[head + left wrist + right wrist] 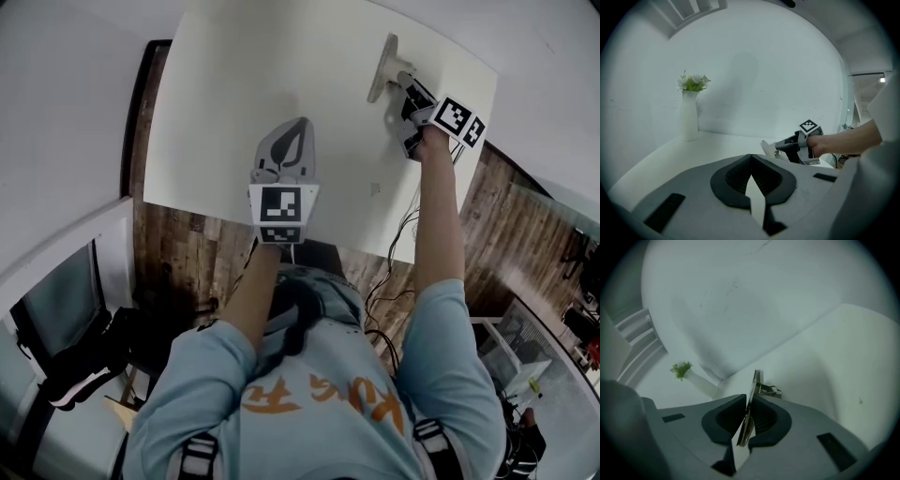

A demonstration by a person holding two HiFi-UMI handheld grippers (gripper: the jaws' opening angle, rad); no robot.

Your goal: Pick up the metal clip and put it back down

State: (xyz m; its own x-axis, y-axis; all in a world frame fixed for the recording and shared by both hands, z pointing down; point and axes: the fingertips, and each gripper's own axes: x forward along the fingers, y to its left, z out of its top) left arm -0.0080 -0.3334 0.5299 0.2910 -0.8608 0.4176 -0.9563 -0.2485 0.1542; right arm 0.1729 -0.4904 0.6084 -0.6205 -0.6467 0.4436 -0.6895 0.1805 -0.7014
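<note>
Right gripper [749, 401] clamped on the metal clip [754, 383], near the vase [382, 67] — left gripper [751, 159] closed on nothing, well apart from that vase

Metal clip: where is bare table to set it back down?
Bare table lies between the left gripper and the right gripper holding the metal clip, and left of the left gripper. It's crowded by the vase.

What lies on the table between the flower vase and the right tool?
Nothing: in the left gripper view, the table is bare between the vase and the right tool holding the metal clip.
</note>
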